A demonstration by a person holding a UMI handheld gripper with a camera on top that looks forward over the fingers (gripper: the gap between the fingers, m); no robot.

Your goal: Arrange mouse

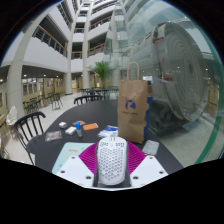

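Note:
A white mouse [111,160] with a honeycomb-perforated shell sits between my two fingers, its nose pointing away from me. The magenta pads [89,158] press against both of its sides. My gripper [111,164] is shut on the mouse and holds it above the near part of a round dark table [60,143]. The underside of the mouse is hidden.
A brown paper bag [133,108] with a blue logo stands on the table beyond the mouse. Small boxes and cards [88,127] lie to the left of the bag, a white sheet [71,152] near my left finger. Dark chairs [28,128] stand around; an atrium lies beyond.

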